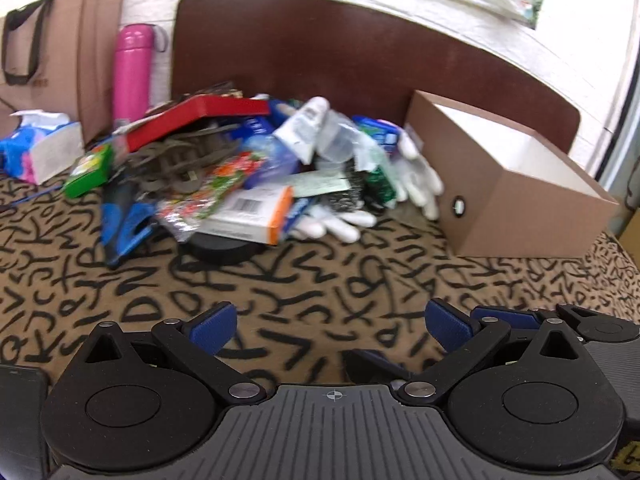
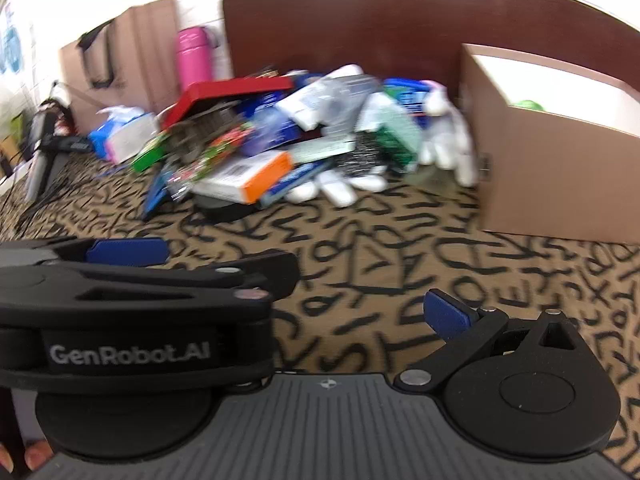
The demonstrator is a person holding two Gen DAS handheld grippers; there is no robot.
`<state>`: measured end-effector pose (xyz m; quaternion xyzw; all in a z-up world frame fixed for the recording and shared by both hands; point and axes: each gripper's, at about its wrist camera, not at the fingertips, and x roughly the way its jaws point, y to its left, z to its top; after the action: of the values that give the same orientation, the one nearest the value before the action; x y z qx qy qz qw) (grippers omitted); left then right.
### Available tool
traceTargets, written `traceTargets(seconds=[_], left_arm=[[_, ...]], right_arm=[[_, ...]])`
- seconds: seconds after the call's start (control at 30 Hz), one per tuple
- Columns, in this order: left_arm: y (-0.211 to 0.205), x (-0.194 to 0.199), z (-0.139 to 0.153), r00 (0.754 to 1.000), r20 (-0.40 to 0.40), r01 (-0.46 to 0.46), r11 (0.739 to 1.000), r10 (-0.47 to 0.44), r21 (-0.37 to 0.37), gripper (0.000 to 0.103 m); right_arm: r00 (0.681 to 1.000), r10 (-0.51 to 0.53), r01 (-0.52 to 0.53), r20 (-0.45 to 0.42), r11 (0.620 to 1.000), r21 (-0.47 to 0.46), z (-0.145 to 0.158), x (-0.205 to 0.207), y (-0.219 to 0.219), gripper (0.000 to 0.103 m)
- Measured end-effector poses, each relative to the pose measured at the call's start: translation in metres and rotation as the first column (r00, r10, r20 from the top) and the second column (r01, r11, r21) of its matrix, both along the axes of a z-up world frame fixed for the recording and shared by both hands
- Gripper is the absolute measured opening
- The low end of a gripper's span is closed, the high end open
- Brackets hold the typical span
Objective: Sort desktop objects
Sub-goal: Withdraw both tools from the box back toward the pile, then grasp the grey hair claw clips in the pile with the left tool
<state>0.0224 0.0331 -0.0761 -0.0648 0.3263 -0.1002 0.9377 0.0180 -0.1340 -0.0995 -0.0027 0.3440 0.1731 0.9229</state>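
Observation:
A jumbled pile lies on the letter-patterned cloth (image 1: 320,288). In it are a red box (image 1: 200,116), a white and orange carton (image 1: 248,212), white gloves (image 1: 416,176), a green packet (image 1: 88,170), a blue tool (image 1: 124,220) and a white tube (image 1: 304,124). To its right stands an open brown box (image 1: 500,184), with something green inside (image 2: 528,104). My left gripper (image 1: 330,328) hangs open and empty in front of the pile. My right gripper (image 2: 328,316) is beside it, also empty, with its right pad (image 2: 444,316) spread wide. Its left finger is hidden behind the left gripper's body (image 2: 132,320).
A pink bottle (image 1: 132,76), a brown paper bag (image 1: 60,52) and a tissue pack (image 1: 36,144) stand at the back left. A dark brown panel (image 1: 360,52) rises behind the pile. A black phone (image 1: 20,400) lies near left. A small stand with cables (image 2: 44,140) is far left.

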Motion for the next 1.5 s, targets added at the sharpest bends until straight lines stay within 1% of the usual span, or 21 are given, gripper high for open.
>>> traceTargets(seconds=[0.13, 0.23, 0.47, 0.6, 0.7, 0.83, 0.9, 1.03, 1.1, 1.13, 1.17, 1.2, 1.27, 1.33, 1.37, 1.4, 1.5], left_arm=[[0.020, 0.006, 0.000, 0.999, 0.012, -0.032, 0.999, 0.032, 0.009, 0.103], [0.034, 0.014, 0.002, 0.998, 0.023, -0.062, 0.998, 0.062, 0.011, 0.103], [0.071, 0.034, 0.013, 0.991, 0.052, -0.127, 0.992, 0.126, 0.007, 0.103], [0.091, 0.043, 0.016, 0.985, 0.059, -0.160, 0.987, 0.160, 0.001, 0.103], [0.103, 0.055, 0.019, 0.984, 0.063, -0.166, 0.986, 0.167, -0.021, 0.103], [0.114, 0.073, 0.025, 0.984, 0.084, -0.157, 0.987, 0.160, -0.037, 0.102], [0.116, 0.082, 0.027, 0.987, 0.079, -0.138, 0.989, 0.141, -0.046, 0.101], [0.121, 0.098, 0.027, 0.992, 0.051, -0.114, 0.990, 0.119, -0.087, 0.099], [0.122, 0.106, 0.025, 0.993, 0.034, -0.109, 0.988, 0.113, -0.105, 0.097], [0.123, 0.110, 0.025, 0.993, 0.026, -0.109, 0.988, 0.112, -0.111, 0.095], [0.124, 0.112, 0.024, 0.994, 0.020, -0.107, 0.987, 0.110, -0.119, 0.094], [0.125, 0.116, 0.024, 0.994, 0.015, -0.104, 0.986, 0.107, -0.127, 0.094], [0.127, 0.121, 0.022, 0.995, 0.006, -0.101, 0.985, 0.103, -0.138, 0.090], [0.129, 0.126, 0.020, 0.996, -0.009, -0.093, 0.985, 0.093, -0.145, 0.084], [0.130, 0.129, 0.018, 0.996, -0.018, -0.092, 0.985, 0.091, -0.149, 0.084], [0.130, 0.132, 0.016, 0.996, -0.024, -0.094, 0.984, 0.091, -0.153, 0.084], [0.133, 0.136, 0.013, 0.995, -0.026, -0.101, 0.980, 0.098, -0.173, 0.083]], right_arm=[[0.998, 0.064, -0.065, 0.029, 0.997, 0.041, -0.001, 0.009, 0.010, 0.102], [0.996, 0.074, -0.077, 0.049, 0.996, 0.051, 0.001, 0.018, 0.017, 0.102], [0.983, 0.138, -0.143, 0.122, 0.989, 0.035, 0.012, 0.039, 0.039, 0.102], [0.972, 0.181, -0.188, 0.150, 0.982, 0.029, 0.015, 0.049, 0.054, 0.097], [0.961, 0.213, -0.218, 0.176, 0.976, 0.013, 0.017, 0.056, 0.065, 0.096], [0.945, 0.231, -0.236, 0.233, 0.972, -0.005, 0.021, 0.068, 0.078, 0.094], [0.936, 0.243, -0.246, 0.257, 0.969, -0.020, 0.023, 0.074, 0.083, 0.088], [0.907, 0.295, -0.282, 0.300, 0.956, -0.085, 0.025, 0.083, 0.101, 0.081], [0.899, 0.324, -0.305, 0.296, 0.946, -0.108, 0.025, 0.088, 0.112, 0.071], [0.895, 0.339, -0.318, 0.290, 0.941, -0.119, 0.024, 0.091, 0.117, 0.068], [0.892, 0.351, -0.326, 0.284, 0.936, -0.133, 0.023, 0.093, 0.122, 0.061], [0.890, 0.359, -0.331, 0.280, 0.933, -0.144, 0.022, 0.095, 0.126, 0.059], [0.889, 0.363, -0.333, 0.278, 0.931, -0.150, 0.019, 0.098, 0.129, 0.058], [0.892, 0.362, -0.332, 0.270, 0.931, -0.150, 0.017, 0.102, 0.133, 0.054], [0.893, 0.362, -0.333, 0.268, 0.931, -0.149, 0.016, 0.104, 0.135, 0.050], [0.892, 0.364, -0.335, 0.267, 0.930, -0.149, 0.015, 0.106, 0.137, 0.049], [0.892, 0.362, -0.331, 0.271, 0.931, -0.154, 0.013, 0.109, 0.139, 0.049]])
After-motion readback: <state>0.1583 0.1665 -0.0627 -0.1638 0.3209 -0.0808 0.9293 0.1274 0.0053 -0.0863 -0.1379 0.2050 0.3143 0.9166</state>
